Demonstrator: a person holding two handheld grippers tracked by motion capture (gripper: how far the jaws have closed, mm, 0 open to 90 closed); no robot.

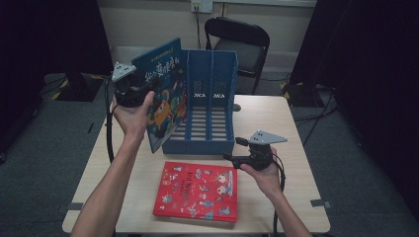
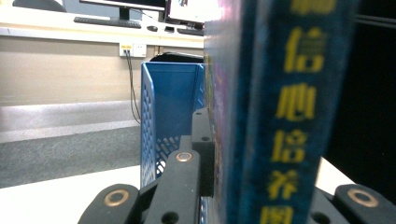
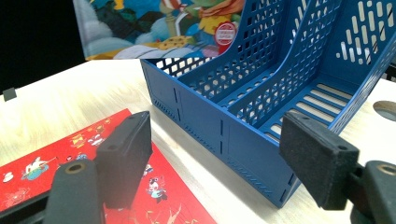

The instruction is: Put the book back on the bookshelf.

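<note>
High view, left gripper: the left gripper [image 1: 143, 96] is clamped on a blue book [image 1: 163, 94], holding it upright and slightly tilted just above the left end of the blue file rack [image 1: 210, 138].
High view, right gripper: the right gripper [image 1: 231, 157] hovers over the tabletop [image 1: 291, 148] just right of the rack's front corner, holding nothing.
High view, red book: a red book [image 1: 197, 191] lies flat on the tabletop in front of the rack, between the two forearms.
High view, background: a black chair [image 1: 242, 42] stands behind the tabletop.
Left gripper view, grip: the blue book [image 2: 280, 116] stands spine-on between the black jaws, which press on both its sides; the rack [image 2: 170, 112] rises just behind and left of it.
Right gripper view, jaws: the right gripper [image 3: 219, 144] stands wide apart with only air between its pads, pointed at the rack's [image 3: 252, 107] front wall.
Right gripper view, books: the red book [image 3: 93, 177] lies below the left jaw, near the rack but apart from it; the blue book's [image 3: 159, 28] cover shows above the rack's far end.
</note>
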